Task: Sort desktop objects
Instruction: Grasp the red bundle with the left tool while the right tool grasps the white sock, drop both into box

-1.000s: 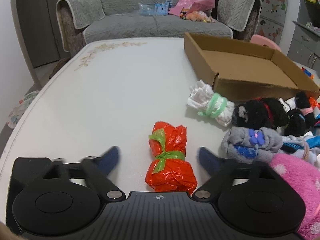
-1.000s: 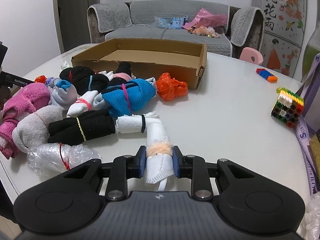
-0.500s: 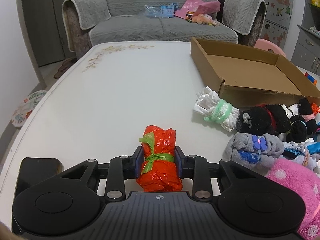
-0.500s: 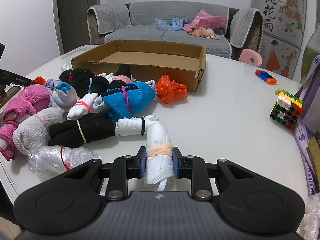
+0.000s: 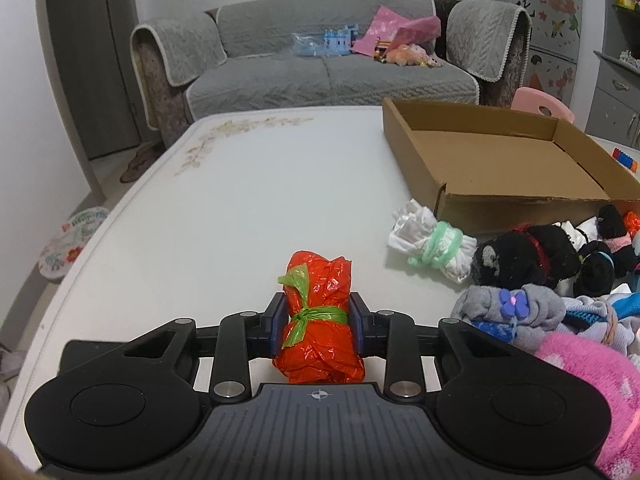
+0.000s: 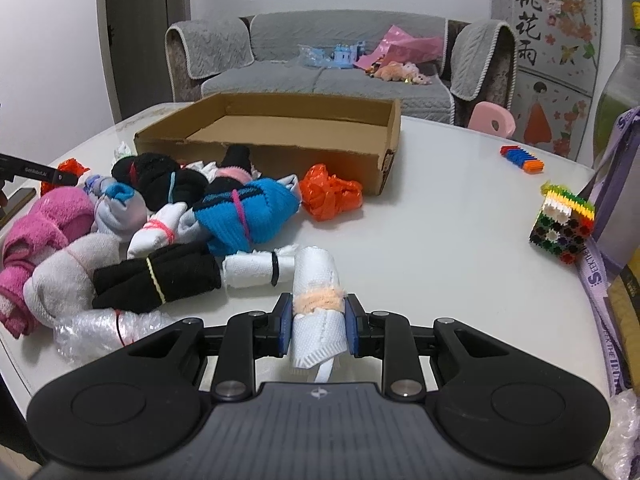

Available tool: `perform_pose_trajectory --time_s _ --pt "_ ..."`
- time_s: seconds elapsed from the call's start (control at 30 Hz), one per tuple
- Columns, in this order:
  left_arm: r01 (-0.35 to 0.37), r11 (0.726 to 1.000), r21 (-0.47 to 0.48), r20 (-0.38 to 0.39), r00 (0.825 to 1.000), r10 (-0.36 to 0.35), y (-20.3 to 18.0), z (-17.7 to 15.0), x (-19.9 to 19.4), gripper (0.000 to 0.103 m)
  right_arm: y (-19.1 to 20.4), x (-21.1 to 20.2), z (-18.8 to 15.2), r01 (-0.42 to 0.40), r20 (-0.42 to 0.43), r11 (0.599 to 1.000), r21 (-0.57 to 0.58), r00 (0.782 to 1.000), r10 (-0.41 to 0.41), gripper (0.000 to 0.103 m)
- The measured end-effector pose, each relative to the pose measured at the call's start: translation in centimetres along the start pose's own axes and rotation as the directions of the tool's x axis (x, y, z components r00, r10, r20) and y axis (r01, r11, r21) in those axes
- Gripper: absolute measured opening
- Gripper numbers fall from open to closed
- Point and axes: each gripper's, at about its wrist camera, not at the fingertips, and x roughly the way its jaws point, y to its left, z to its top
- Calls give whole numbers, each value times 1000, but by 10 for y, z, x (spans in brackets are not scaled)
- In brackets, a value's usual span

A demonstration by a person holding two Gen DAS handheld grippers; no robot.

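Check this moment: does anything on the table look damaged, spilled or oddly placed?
The brown cardboard box has a torn, ragged near wall, and its corner flap gapes in the left wrist view. The bundles heaped beside it are unsorted rather than spilled. Nothing else stands out.

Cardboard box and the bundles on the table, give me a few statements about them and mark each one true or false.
1. The left gripper is shut on the red plastic bundle. True.
2. The cardboard box already holds several bundles. False: its floor shows nothing inside.
3. The right gripper is shut on the white rolled cloth. True.
4. The red plastic bundle is tied with a black band. False: the tie is green.
5. The blue sock bundle lies inside the box. False: it lies on the table in front of the box.
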Motion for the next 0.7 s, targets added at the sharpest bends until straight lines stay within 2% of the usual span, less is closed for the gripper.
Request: perform_pose_trajectory --time_s 0.17,0.3,0.47,0.7 --pt "3 1000 3 35 999 -3 -6 7 -8 38 -4 -3 7 6 30 1000 24 1000 -6 24" --pt "-26 999 37 75 997 24 -17 14 -14 38 -5 -6 16 2 56 999 45 998 -5 24" --pt "-15 999 51 102 995 10 -27 23 -19 38 -3 -7 30 -11 92 998 60 996 6 24" --pt "42 997 60 110 993 -49 -45 58 -11 38 2 -6 79 -52 163 998 48 986 44 24"
